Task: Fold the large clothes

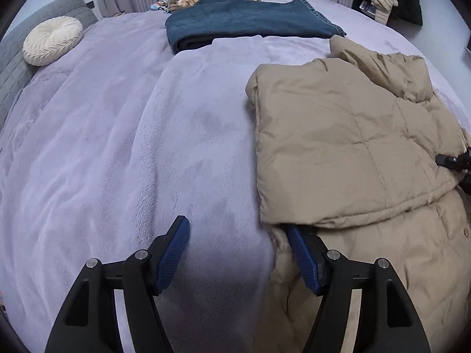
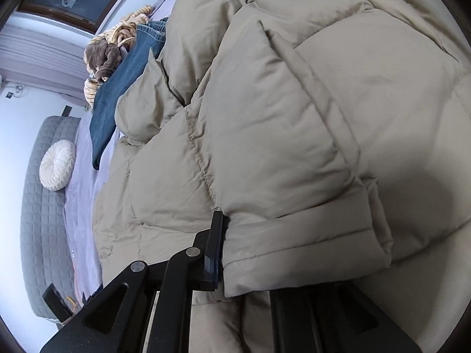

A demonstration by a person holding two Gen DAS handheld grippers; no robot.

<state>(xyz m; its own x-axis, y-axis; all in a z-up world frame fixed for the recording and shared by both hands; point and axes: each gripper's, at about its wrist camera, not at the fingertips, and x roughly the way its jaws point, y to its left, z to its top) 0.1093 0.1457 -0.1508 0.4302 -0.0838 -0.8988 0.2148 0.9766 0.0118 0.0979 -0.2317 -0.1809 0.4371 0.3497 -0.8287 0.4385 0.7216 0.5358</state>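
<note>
The right gripper is clamped on the cuffed hem of the tan puffer jacket, probably to carry that panel over as a fold, while the left gripper hangs with its jaws wide apart at the jacket's near edge, one pad tucked under it. The jacket lies partly folded on the lavender bedspread, folded jeans beyond it; no containers are in view.

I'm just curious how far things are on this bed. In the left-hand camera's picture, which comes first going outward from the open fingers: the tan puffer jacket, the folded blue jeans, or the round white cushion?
1. Tan puffer jacket, right beside the left gripper, touching its right finger.
2. Folded blue jeans, straight ahead, mid-bed.
3. Round white cushion, far left against the grey headboard; too close to the jeans to rank firmly.
</note>
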